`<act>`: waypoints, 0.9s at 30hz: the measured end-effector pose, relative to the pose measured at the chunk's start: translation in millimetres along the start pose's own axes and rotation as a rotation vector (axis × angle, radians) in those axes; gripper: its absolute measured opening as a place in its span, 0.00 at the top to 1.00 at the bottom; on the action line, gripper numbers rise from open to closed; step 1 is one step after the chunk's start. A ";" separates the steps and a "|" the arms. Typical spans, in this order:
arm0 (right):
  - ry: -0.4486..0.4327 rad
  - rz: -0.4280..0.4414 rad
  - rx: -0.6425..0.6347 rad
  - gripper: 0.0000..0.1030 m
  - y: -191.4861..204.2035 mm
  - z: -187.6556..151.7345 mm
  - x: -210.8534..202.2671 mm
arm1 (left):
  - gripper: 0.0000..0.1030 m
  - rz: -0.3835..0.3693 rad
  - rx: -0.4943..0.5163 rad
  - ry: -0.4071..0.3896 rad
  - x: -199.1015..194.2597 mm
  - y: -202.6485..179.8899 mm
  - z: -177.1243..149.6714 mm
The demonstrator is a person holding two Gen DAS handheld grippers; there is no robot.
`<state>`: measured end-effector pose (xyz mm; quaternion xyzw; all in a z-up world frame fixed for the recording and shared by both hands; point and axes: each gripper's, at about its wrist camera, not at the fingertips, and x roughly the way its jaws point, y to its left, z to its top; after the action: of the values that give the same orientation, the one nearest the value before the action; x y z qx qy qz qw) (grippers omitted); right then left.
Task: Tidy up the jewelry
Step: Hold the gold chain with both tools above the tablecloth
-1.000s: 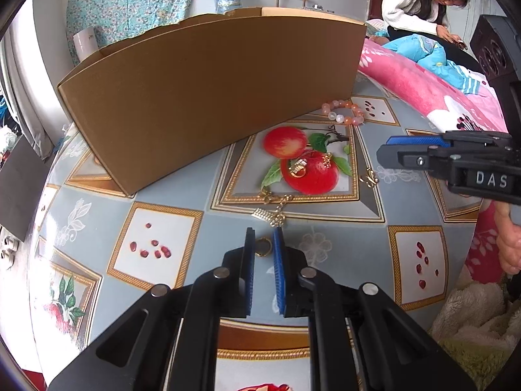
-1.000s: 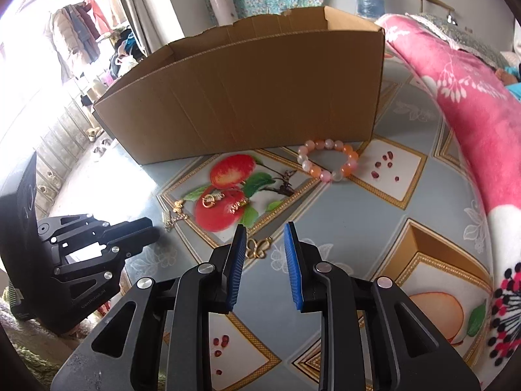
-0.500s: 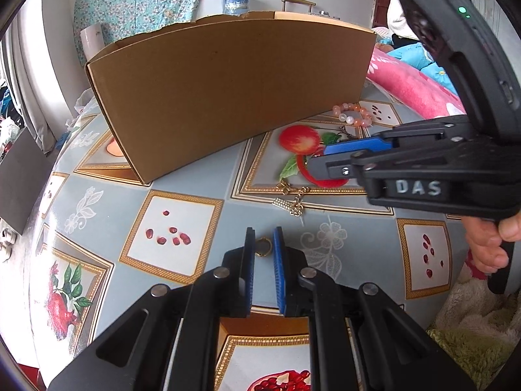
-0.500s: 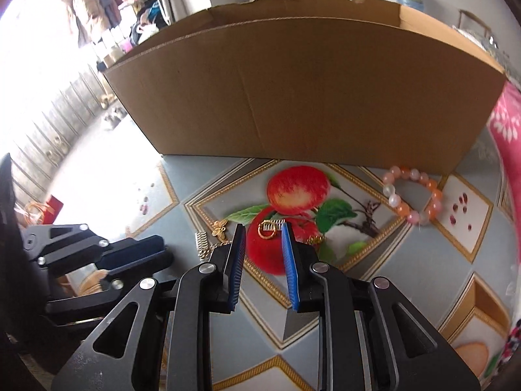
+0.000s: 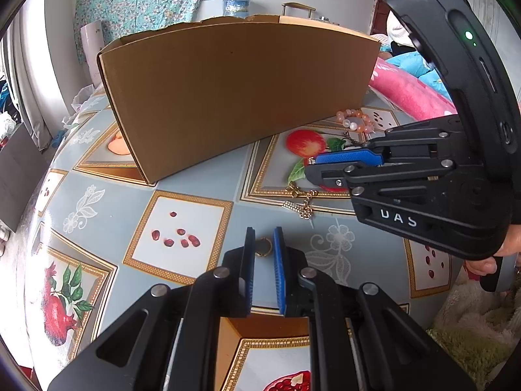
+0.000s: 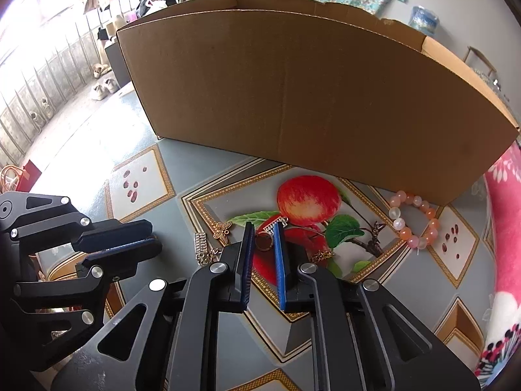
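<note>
Just changed: your right gripper [image 6: 263, 238] has swung across from the butterfly charm side to the printed apple, and its jaws have just been closing, with a small gold ring [image 6: 263, 242] between them.
Meaning: this looks like the pick-up of that ring; the lift to the box [image 6: 312, 97] is not yet done.
Right gripper state: narrowed around the ring, pads at its two sides. It reads as clenched on it, though the ring is small and you should confirm the hold as you raise it.
Left gripper state: your left gripper [image 5: 263, 244] has kept still and stays clamped on a second ring [image 5: 263, 248], just above the cloth [image 5: 182, 176].
Ring to right gripper: right at the fingertips, over the red apple print, near the box's front wall.
Other jewelry: butterfly charm [image 6: 222, 230] and silver bar piece [image 6: 200, 242] lie just left of your right fingers; a gold chain [image 6: 320, 255] lies just right; the bead bracelet [image 6: 413, 223] sits further right, close to the box's corner.
Grippers to each other: near, left one beside the right, not touching.
Next, likely: carry both rings over the box's rim, minding the tall wall.
</note>
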<state>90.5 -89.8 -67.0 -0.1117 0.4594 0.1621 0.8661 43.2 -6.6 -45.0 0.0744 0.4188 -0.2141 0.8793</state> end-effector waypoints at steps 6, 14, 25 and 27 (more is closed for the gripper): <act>-0.010 0.034 0.053 0.99 -21.9 -8.0 -3.4 | 0.90 -0.002 -0.007 -0.007 -1.4 1.2 1.1; -0.009 0.088 0.105 0.95 -38.8 -14.0 -10.6 | 0.90 -0.013 -0.044 -0.014 -2.6 7.0 1.3; 0.018 0.081 0.058 0.82 -36.7 -16.6 -12.8 | 0.90 0.016 -0.026 -0.007 -2.4 2.3 1.3; 0.032 0.059 0.029 0.82 -31.7 -14.8 -9.3 | 0.90 0.019 -0.021 -0.007 -2.1 1.6 1.3</act>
<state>86.6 -125.7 -66.1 -0.0880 0.4785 0.1791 0.8551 43.7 -5.0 -42.6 0.0686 0.4172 -0.2015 0.8835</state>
